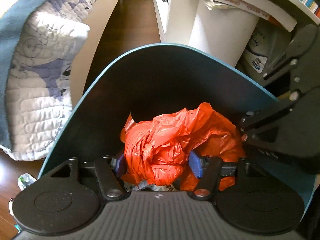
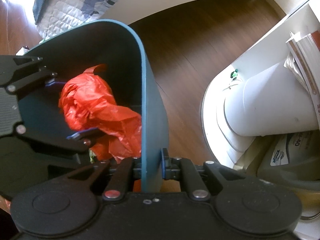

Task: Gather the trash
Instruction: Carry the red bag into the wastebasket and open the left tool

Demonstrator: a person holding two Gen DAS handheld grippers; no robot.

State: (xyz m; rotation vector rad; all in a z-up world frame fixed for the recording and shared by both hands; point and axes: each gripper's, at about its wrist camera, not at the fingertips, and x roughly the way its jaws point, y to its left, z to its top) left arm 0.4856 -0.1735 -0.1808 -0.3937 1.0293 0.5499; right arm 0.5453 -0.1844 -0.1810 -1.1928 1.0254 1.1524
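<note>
A crumpled orange plastic bag [image 1: 166, 140] [image 2: 94, 100] hangs inside a teal bin [image 1: 160, 46] [image 2: 154, 100] with a dark inside. My left gripper [image 1: 158, 165] [image 2: 66, 109] reaches down into the bin, and its blue pads [image 1: 195, 166] press on the bag from both sides. My right gripper [image 2: 151, 166] [image 1: 243, 129] is shut on the bin's wall at the rim, one pad inside and one outside. Some paper scraps [image 1: 148, 187] show under the bag in the bin.
The bin stands on a dark wood floor [image 2: 190, 50]. A bed with a quilted cover [image 1: 40, 80] is to the left. A white round container [image 2: 270, 104] and a white shelf with books [image 1: 260, 6] are on the right. A crumpled wrapper [image 1: 25, 181] lies on the floor beside the bin.
</note>
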